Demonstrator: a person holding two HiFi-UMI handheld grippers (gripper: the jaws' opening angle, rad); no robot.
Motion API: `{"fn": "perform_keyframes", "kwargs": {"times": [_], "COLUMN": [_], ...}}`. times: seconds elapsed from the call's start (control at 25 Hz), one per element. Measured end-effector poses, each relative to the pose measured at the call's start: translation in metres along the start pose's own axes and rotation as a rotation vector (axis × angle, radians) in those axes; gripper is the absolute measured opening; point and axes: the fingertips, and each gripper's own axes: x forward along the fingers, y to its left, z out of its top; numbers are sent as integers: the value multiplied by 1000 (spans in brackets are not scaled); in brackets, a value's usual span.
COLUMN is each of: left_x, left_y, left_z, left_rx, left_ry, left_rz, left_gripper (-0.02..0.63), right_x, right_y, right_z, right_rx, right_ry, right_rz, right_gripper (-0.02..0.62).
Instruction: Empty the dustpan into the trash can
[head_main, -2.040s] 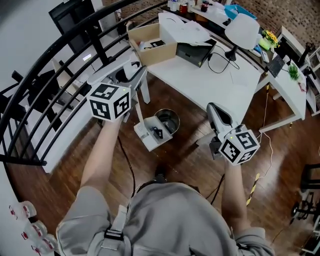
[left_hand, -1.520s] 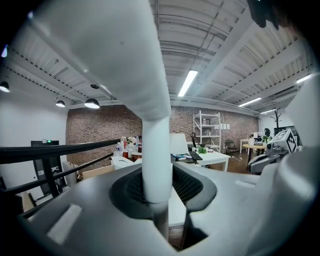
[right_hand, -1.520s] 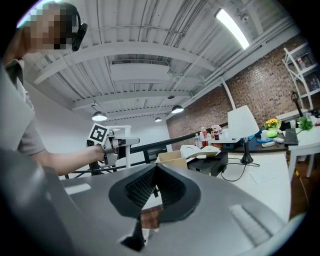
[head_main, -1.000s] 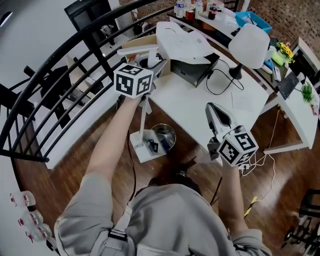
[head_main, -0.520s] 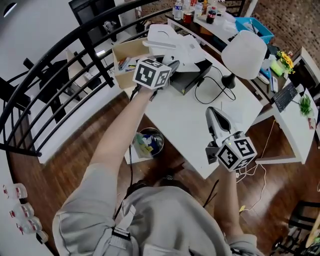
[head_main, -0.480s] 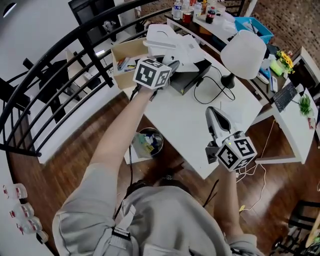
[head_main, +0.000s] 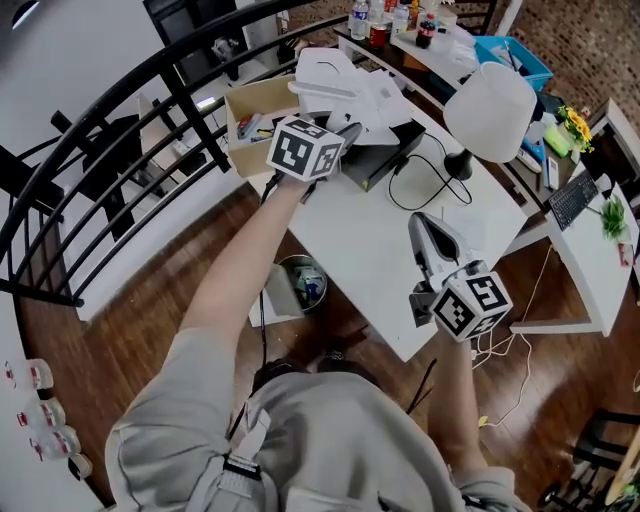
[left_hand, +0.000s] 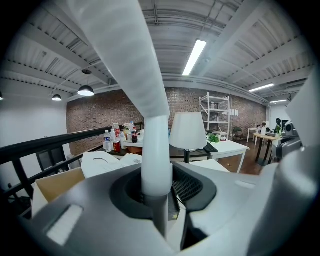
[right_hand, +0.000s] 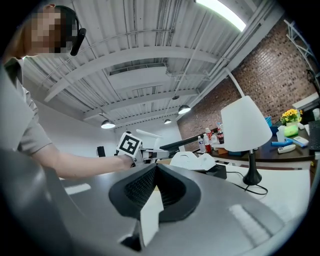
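My left gripper (head_main: 343, 133) is raised over the white table's near corner and is shut on the dustpan's long white handle (left_hand: 155, 150). In the left gripper view the handle runs up from between the jaws (left_hand: 157, 192). Below my forearm, the white dustpan (head_main: 277, 291) stands tipped on edge against the small round metal trash can (head_main: 312, 268) on the wood floor. Colourful scraps lie inside the can. My right gripper (head_main: 428, 240) hovers level over the table's front edge, jaws shut with nothing between them (right_hand: 155, 172).
The white table (head_main: 380, 235) carries a white lamp (head_main: 490, 98), a black box under white papers (head_main: 385, 160) and a cable. A cardboard box (head_main: 250, 115) sits at its far left corner. A black railing (head_main: 110, 150) runs along the left, and bottles (head_main: 375, 15) stand at the back.
My left gripper has swung up and to the right over the table with the handle. The dustpan has gone from lying flat beside the can to standing tipped at its rim. The right gripper has hardly shifted.
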Motion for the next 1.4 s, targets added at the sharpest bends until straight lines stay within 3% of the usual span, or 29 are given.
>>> {"fn": "perform_keyframes", "kwargs": {"times": [0.36, 0.64, 0.92, 1.16, 1.4], "left_x": [-62, -150, -253, -340, -417], "left_y": [6, 25, 54, 72, 74], "left_z": [3, -6, -34, -68, -93], "left_rx": [-1, -7, -7, -76, -139], "left_ry": [-72, -183, -201, -200, -247], "left_rz": [10, 34, 180, 307, 366], "left_gripper": [106, 106, 110, 120, 132], "right_x": [28, 70, 102, 119, 132], "right_y": [45, 122, 210, 281, 344], "right_z": [-2, -13, -29, -42, -60], "right_rx": [-21, -61, -88, -103, -123], "right_ry": [17, 44, 72, 86, 115], "right_rz": [92, 219, 344, 434, 512], "right_gripper": [-2, -2, -2, -2, -2]}}
